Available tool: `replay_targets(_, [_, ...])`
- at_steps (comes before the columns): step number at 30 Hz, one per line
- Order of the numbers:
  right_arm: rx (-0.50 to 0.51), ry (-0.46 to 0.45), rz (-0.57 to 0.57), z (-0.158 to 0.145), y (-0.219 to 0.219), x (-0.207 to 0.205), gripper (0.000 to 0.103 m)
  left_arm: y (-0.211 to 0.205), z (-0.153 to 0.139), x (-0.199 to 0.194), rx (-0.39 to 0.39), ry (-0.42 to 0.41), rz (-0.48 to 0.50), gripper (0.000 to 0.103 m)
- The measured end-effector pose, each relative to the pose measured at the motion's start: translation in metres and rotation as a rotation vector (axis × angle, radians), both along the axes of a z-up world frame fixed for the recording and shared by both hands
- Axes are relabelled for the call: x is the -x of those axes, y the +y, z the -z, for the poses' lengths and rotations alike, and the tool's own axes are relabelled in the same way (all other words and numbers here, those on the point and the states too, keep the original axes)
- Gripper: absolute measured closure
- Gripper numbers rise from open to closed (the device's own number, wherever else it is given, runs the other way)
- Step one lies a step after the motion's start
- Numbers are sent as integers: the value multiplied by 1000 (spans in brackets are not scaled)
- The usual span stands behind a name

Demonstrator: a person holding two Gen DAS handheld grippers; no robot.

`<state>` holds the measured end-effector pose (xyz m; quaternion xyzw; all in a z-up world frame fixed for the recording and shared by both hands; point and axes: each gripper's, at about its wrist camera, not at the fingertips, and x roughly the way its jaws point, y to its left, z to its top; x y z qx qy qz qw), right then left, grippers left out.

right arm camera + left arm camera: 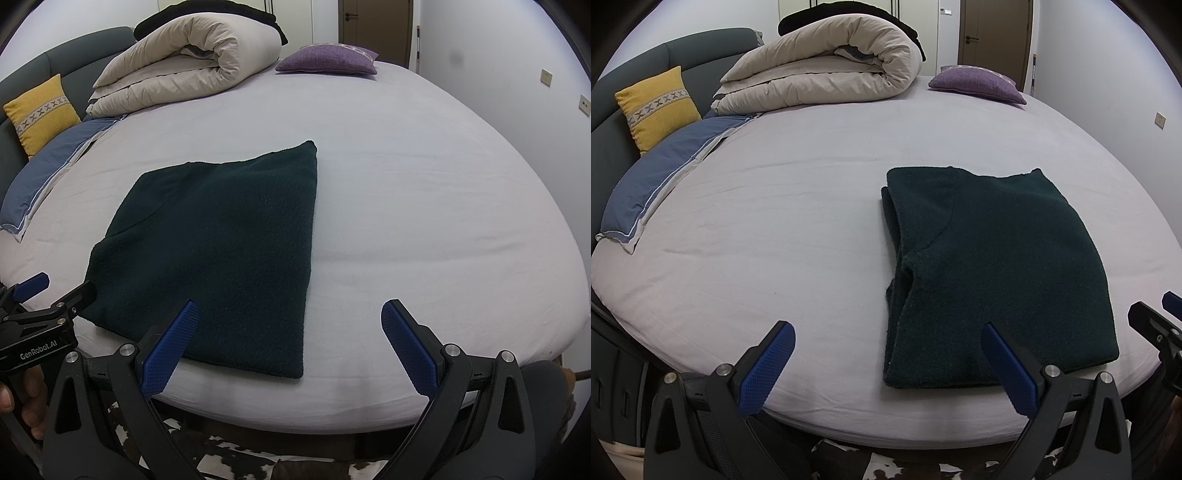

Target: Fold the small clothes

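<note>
Sweater (990,273), dark green knit, lies folded flat near the bed's (775,221) front edge. Likely soft, thick, limp and grippy; pinch both near corners through all layers. Left gripper (886,365) and right gripper (290,341) hover, jaws spread, empty.

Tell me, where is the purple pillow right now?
The purple pillow lies at the far edge of the bed, right of the rolled beige duvet and in front of the brown door, far beyond the folded dark green sweater.

Door (375,22) top cut off; black item (798,22) behind duvet (827,70) mostly hidden.
</note>
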<state>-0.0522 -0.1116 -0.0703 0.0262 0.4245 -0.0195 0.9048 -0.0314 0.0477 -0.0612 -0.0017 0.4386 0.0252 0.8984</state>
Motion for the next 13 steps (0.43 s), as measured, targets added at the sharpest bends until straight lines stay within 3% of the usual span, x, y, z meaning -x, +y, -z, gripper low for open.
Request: replay_targets(13, [-3,2,-2,2,0,2,2,-2,0,2,-8,-9,-6,0])
